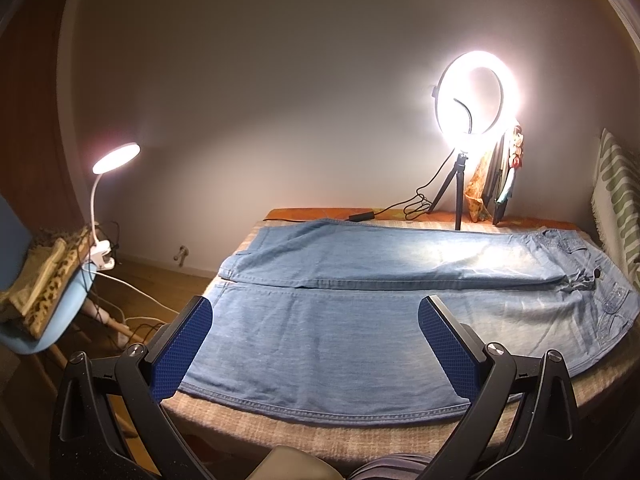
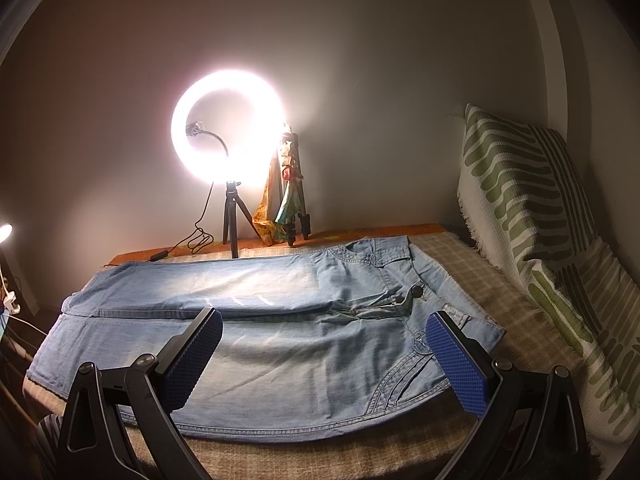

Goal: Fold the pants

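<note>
Light blue denim pants (image 1: 360, 312) lie flat and spread on a checked blanket (image 1: 320, 436), legs to the left and waistband to the right. They also show in the right wrist view (image 2: 280, 340). My left gripper (image 1: 314, 310) is open and empty, above the near leg close to the hems. My right gripper (image 2: 324, 322) is open and empty, above the near hip and pocket area. Neither gripper touches the fabric.
A lit ring light on a tripod (image 1: 476, 92) stands at the back, with a cable and a folded tripod with scarves (image 2: 292, 192) beside it. A green-striped cushion (image 2: 532, 216) leans at the right. A clip lamp (image 1: 116, 158) and a chair (image 1: 44, 320) stand at the left.
</note>
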Demonstrator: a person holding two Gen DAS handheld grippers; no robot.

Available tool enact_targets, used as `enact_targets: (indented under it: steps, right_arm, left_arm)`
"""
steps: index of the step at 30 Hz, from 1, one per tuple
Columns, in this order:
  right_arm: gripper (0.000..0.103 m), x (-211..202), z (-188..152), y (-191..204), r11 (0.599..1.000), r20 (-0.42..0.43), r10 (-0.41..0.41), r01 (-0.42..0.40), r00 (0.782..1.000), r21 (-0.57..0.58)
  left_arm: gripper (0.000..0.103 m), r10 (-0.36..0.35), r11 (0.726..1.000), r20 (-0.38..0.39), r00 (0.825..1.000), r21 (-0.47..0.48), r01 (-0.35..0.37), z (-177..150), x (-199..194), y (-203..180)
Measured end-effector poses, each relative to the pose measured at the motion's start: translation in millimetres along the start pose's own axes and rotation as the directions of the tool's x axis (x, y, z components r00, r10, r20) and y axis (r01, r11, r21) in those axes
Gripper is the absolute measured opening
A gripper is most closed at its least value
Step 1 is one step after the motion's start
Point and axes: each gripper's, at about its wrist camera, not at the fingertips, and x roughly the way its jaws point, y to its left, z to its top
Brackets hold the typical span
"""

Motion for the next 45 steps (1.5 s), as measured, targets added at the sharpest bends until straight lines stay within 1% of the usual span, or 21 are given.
enact_targets:
  steps: [12, 19, 23, 26, 29, 33, 37, 41, 43, 45]
  right_arm:
    - [0.103, 16, -1, -5, 0.999, -0.009, 0.030, -0.030, 1.000, 0.010]
    - [0.103, 35, 1, -3, 0.999, -0.030, 0.048, -0.048, 0.998, 0.009]
    - [0.103, 53, 5, 3, 0.998, -0.042, 0.063, -0.064, 0.997, -0.008]
    - [0.103, 71, 8, 9, 0.996, -0.057, 0.084, -0.086, 0.995, -0.027]
    - [0.103, 92, 14, 16, 0.992, -0.069, 0.115, -0.118, 0.991, -0.041]
    - [0.103, 121, 24, 25, 0.982, -0.071, 0.167, -0.172, 0.983, -0.081]
    - [0.103, 154, 37, 34, 0.963, -0.080, 0.234, -0.242, 0.969, -0.117]
    - [0.103, 193, 52, 47, 0.941, -0.105, 0.279, -0.293, 0.955, -0.171]
    - [0.103, 216, 59, 58, 0.928, -0.138, 0.290, -0.313, 0.947, -0.201]
    - [0.103, 243, 66, 69, 0.912, -0.186, 0.311, -0.347, 0.932, -0.217]
  left_arm:
    - [0.103, 0.016, 1.000, -0.013, 1.000, 0.008, -0.016, 3, 14, -3]
    - [0.103, 0.021, 1.000, -0.023, 1.000, 0.014, -0.021, 7, 31, -1]
    - [0.103, 0.029, 0.999, -0.031, 0.999, 0.019, -0.029, 11, 45, 0]
    - [0.103, 0.029, 0.999, -0.047, 0.998, 0.028, -0.028, 15, 61, 2]
    - [0.103, 0.029, 0.998, -0.069, 0.997, 0.059, -0.025, 21, 84, 5]
    - [0.103, 0.004, 0.998, -0.104, 0.995, 0.057, 0.002, 28, 113, 15]
    - [0.103, -0.018, 0.998, -0.111, 0.994, 0.051, 0.024, 34, 142, 26]
    - [0.102, -0.034, 0.999, -0.170, 0.985, 0.035, 0.040, 41, 182, 31]
    - [0.102, -0.047, 0.998, -0.192, 0.980, 0.026, 0.053, 45, 203, 31]
    - [0.102, -0.052, 0.998, -0.211, 0.976, 0.027, 0.059, 48, 220, 29]
